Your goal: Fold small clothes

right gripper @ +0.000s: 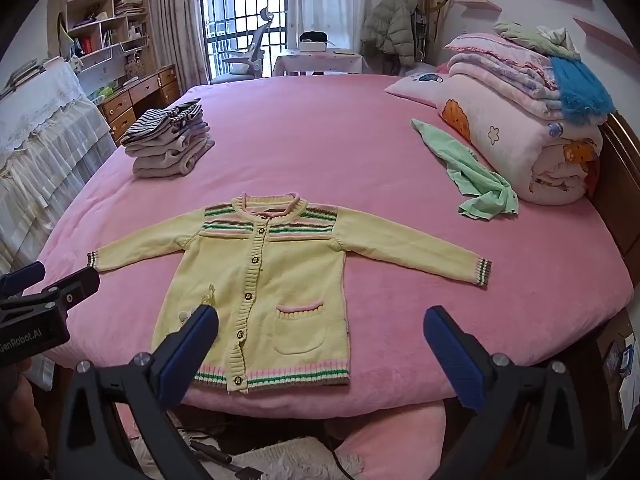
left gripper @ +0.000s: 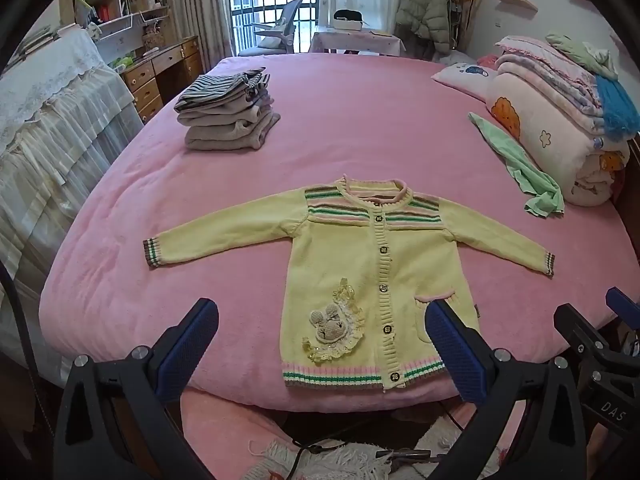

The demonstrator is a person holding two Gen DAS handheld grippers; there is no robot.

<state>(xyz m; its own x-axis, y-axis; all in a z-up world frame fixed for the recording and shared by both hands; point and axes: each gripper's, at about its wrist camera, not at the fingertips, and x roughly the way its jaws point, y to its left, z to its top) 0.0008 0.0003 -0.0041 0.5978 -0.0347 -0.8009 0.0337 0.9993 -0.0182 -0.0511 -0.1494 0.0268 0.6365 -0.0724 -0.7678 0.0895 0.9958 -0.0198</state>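
Cardigan, small, pale yellow knit [left gripper: 352,264], lay flat and face up near the front edge of the pink fleece bed cover [left gripper: 340,120]. You had it buttoned down the middle, both sleeves spread out to the sides, collar pointing away from you. Pink, green and brown stripes ran across the yoke, cuffs and hem. A crocheted bunny patch [left gripper: 334,326] sat on one lower panel, a pink-trimmed pocket [right gripper: 300,328] on the other. The hem lay just short of the bed's front edge.

Your left gripper [left gripper: 320,344] hung above the hem with jaws spread wide, nothing between the blue pads. Your right gripper [right gripper: 320,344] matched it: jaws wide, empty, over the lower right part of the cardigan.

Open pink cover lay on all sides of the garment. A stack of folded grey and striped clothes [left gripper: 228,116] sat well apart at far left. A crumpled mint green garment [left gripper: 520,168] lay far right beside rolled quilts [left gripper: 560,120].
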